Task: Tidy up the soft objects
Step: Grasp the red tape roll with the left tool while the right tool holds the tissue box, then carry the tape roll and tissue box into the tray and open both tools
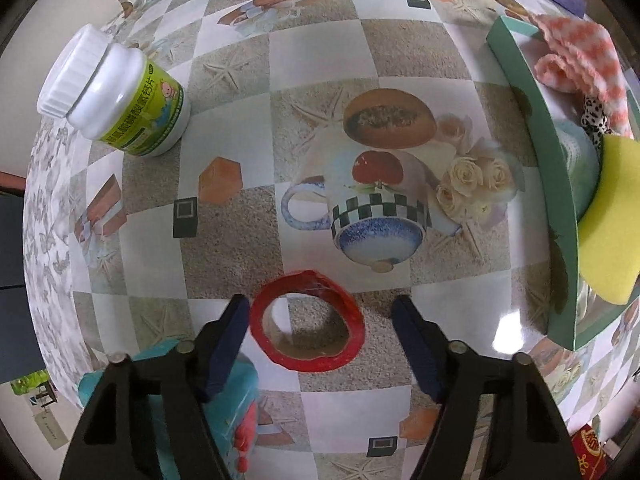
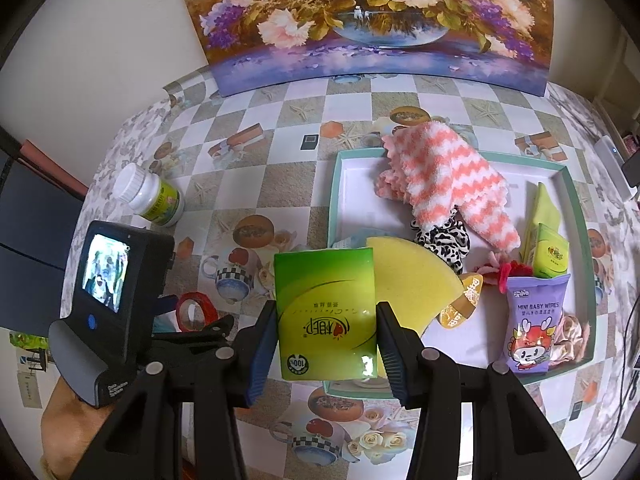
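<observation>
My right gripper (image 2: 326, 340) is shut on a green tissue pack (image 2: 326, 312) and holds it above the near left corner of the teal tray (image 2: 334, 184). The tray holds a pink-and-white fuzzy cloth (image 2: 444, 184), a yellow sponge (image 2: 412, 280), a leopard-print scrunchie (image 2: 442, 240), a purple baby wipes pack (image 2: 534, 320) and another green tissue pack (image 2: 552, 254). My left gripper (image 1: 320, 340) is open and empty, low over the table with a red tape roll (image 1: 308, 320) between its fingers. The tray (image 1: 532, 128), cloth (image 1: 580, 60) and sponge (image 1: 612, 220) show at the left wrist view's right edge.
A white pill bottle (image 1: 120, 100) with a green label stands at the far left on the patterned tablecloth; it also shows in the right wrist view (image 2: 150, 196). A teal box (image 1: 232, 412) sits under my left finger. A flower painting (image 2: 372, 20) leans at the table's back.
</observation>
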A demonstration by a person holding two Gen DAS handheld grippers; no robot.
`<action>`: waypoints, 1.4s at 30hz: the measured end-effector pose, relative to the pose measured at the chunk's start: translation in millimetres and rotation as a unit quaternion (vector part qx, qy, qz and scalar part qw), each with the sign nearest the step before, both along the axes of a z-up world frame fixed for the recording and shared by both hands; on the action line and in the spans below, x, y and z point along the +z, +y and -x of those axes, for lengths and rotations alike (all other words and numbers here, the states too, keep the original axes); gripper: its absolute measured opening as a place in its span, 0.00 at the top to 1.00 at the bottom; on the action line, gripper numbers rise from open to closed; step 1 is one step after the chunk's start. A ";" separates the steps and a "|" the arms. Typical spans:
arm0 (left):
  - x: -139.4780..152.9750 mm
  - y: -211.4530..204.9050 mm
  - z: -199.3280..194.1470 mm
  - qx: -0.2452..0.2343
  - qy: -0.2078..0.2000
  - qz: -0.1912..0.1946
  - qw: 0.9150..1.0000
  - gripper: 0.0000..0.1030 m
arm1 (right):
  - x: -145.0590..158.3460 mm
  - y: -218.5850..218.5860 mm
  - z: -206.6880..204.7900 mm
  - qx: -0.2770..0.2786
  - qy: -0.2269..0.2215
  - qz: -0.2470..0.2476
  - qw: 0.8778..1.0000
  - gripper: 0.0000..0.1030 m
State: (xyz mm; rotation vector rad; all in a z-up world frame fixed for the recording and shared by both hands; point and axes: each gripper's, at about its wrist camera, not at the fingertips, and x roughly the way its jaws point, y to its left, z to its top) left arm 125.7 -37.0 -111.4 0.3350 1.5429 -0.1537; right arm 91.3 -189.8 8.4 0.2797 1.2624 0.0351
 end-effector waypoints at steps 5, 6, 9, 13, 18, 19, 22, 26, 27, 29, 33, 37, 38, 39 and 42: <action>2.9 2.5 -6.3 0.000 0.001 0.017 1.000 0.43 | -0.7 0.9 -0.3 0.001 0.001 0.001 1.000 0.51; 5.7 4.6 -7.3 0.000 0.001 0.018 1.000 0.44 | -1.0 0.9 -0.4 0.001 0.002 0.001 1.000 0.51; 9.0 5.0 -9.1 0.004 -0.002 0.023 1.000 0.44 | -1.9 0.9 -0.8 0.002 0.003 0.002 1.000 0.51; 32.7 7.6 -13.2 0.010 -0.025 0.035 0.999 0.44 | 0.0 0.5 -0.4 0.001 -0.001 0.001 1.000 0.51; 71.0 8.0 -14.8 0.021 -0.073 0.064 0.995 0.44 | 11.0 -4.3 2.2 -0.003 -0.018 -0.003 1.000 0.51; 80.6 8.3 -14.7 0.024 -0.085 0.071 0.994 0.44 | 14.1 -6.2 3.1 -0.005 -0.022 -0.003 1.000 0.51; 99.1 6.7 -12.7 0.033 -0.111 0.083 0.990 0.44 | 20.7 -11.8 5.2 -0.013 -0.031 -0.003 0.999 0.51; 118.2 -2.1 -9.3 0.035 -0.139 0.100 0.985 0.44 | 24.9 -26.1 7.4 -0.030 -0.037 -0.002 0.999 0.51; 121.6 -6.2 -7.0 0.032 -0.143 0.104 0.984 0.44 | 24.6 -29.6 7.6 -0.034 -0.037 -0.003 0.999 0.51; 127.9 -17.7 -3.5 0.026 -0.149 0.115 0.982 0.44 | 22.9 -41.5 9.0 -0.049 -0.035 -0.001 0.998 0.51; 132.9 -40.3 3.1 0.011 -0.160 0.124 0.979 0.44 | 19.0 -74.1 14.8 -0.095 -0.027 0.011 0.995 0.51; 135.7 -67.1 9.7 -0.001 -0.151 0.152 0.977 0.44 | 12.7 -102.4 19.7 -0.128 -0.019 0.013 0.992 0.51; 135.5 -72.5 10.7 -0.003 -0.149 0.157 0.976 0.44 | 10.3 -111.5 21.5 -0.136 -0.016 0.007 0.991 0.51; 135.6 -78.7 12.4 -0.006 -0.147 0.161 0.976 0.44 | 9.0 -116.0 22.3 -0.141 -0.015 0.004 0.990 0.51; 134.8 -102.2 16.8 -0.022 -0.141 0.171 0.975 0.44 | 4.1 -135.3 26.5 -0.162 -0.009 -0.004 0.987 0.51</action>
